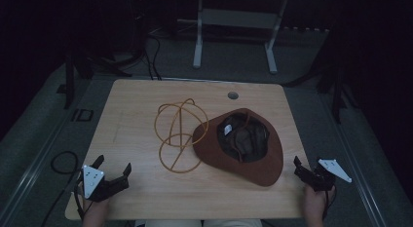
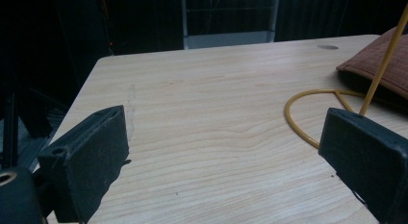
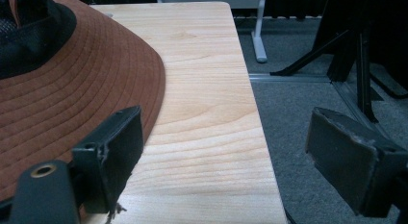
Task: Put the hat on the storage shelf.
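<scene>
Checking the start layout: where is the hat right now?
In the high view the hat lies upside down right of centre on the table, its brim touching the wire stand, nearer the right gripper.

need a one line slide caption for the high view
Brown brimmed hat lying crown-down beside a yellow wire hat stand on a wooden table, open left tongs and right tongs waiting at the near corners.

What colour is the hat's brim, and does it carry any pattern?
Rust brown, with concentric rows of stitching around the hat; clearest in the right gripper view.
</scene>
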A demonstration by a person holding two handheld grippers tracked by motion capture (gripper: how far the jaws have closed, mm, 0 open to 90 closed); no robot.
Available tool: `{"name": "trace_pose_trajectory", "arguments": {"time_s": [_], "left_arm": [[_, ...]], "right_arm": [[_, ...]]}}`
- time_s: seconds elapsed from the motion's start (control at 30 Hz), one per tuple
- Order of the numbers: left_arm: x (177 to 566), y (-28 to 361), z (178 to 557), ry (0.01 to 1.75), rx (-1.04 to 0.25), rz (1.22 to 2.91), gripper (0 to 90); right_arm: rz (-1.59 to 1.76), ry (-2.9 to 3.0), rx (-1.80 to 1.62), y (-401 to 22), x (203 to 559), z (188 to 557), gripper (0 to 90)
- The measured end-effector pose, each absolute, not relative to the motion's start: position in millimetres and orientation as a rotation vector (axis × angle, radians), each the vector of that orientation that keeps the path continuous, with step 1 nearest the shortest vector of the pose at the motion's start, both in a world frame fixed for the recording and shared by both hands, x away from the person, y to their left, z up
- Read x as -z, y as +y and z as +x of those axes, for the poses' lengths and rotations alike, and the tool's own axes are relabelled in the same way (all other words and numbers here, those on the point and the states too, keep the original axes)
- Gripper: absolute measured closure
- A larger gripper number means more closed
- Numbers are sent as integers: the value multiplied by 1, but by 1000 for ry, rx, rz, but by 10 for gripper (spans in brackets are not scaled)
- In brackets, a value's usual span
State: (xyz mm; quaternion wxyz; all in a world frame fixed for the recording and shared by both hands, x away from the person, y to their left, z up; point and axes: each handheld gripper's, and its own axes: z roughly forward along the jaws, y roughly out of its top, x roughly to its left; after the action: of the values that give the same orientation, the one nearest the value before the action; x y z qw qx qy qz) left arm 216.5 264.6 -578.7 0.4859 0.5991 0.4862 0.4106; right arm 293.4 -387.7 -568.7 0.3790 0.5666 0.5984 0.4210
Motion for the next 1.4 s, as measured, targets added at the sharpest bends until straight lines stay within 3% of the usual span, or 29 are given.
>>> {"name": "trace_pose_trajectory", "arguments": {"time_s": [0.47,1.0,1.4], "left_arm": [[580,260,214,1178,-1008,1471,40],[580,260,211,1190,-1003,1461,41],[579,259,210,1187,-1005,1472,41]], "right_arm": [[1486,1578,-1072,-386,567,297,138],[1426,1722,-1151,-354,504,319,134],[1449,1742,-1123,-342,485,348,131]]}}
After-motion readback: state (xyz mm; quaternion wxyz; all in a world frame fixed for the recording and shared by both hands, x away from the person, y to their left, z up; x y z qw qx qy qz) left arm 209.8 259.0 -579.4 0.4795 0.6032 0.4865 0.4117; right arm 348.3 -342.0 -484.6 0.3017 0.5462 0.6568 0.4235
